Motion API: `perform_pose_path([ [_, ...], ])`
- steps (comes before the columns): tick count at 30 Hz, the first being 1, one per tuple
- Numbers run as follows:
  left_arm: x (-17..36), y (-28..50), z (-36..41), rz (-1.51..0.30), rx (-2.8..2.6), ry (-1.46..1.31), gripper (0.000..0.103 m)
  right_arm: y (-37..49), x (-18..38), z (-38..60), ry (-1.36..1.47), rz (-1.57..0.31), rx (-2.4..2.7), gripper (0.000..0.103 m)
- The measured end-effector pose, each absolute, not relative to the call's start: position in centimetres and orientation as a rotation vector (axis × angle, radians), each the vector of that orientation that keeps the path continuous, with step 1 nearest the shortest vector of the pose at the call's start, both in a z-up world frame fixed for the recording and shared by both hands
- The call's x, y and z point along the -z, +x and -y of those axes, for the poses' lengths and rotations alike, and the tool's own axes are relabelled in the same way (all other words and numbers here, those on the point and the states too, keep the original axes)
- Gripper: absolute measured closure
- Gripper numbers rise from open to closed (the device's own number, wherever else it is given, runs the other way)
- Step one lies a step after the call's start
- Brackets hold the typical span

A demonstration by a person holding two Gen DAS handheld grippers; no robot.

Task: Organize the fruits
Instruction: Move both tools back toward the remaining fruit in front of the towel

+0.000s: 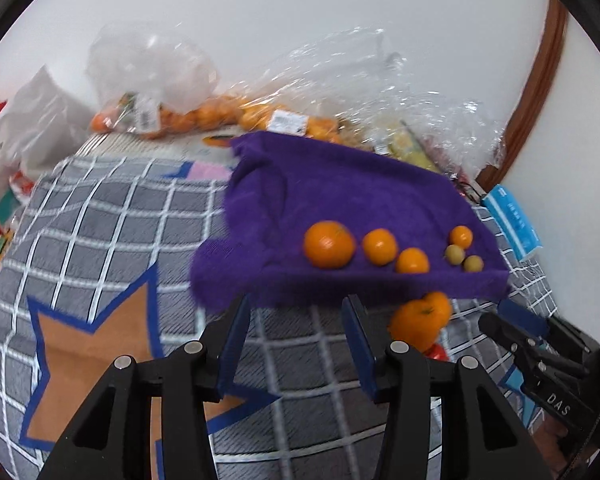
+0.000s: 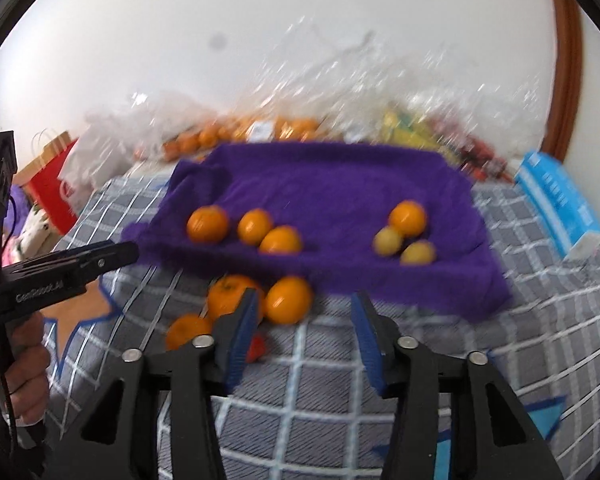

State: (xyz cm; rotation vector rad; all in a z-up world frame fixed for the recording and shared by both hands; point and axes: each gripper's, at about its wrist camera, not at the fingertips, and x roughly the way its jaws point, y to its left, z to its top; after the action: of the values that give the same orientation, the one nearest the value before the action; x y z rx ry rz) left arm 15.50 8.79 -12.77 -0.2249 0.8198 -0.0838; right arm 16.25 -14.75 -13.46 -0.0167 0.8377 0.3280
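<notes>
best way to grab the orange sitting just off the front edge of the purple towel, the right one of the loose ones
Grip the orange across its round middle with the open right gripper, coming from the front and above. Its right side is clear; another orange crowds its left, and the purple towel lies right behind it.

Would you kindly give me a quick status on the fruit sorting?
Left gripper open, empty. Right gripper open, empty. Six fruits on purple towel; loose oranges on the checked cover in front. Nothing blocking.

Checked bedspread [image 2: 320, 364] carries purple towel [image 2: 332, 196], perhaps oranges [image 2: 288, 300].
</notes>
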Motion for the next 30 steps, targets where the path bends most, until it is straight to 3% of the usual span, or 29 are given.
perform_pose_path([
  [24, 15.6, 15.0, -9.8, -0.842, 0.128, -0.297, 0.058, 16.0, 17.7, 11.1, -0.173, -0.897, -0.392, 0.067],
  [27, 15.7, 15.0, -9.7, -0.844, 0.157, -0.303, 0.058, 16.0, 17.7, 11.2, -0.169, -0.893, -0.408, 0.078],
  [30, 15.7, 14.9, -9.3, -0.843, 0.181, -0.295, 0.058, 15.9, 17.4, 11.6, -0.156, -0.886, -0.414, 0.078],
])
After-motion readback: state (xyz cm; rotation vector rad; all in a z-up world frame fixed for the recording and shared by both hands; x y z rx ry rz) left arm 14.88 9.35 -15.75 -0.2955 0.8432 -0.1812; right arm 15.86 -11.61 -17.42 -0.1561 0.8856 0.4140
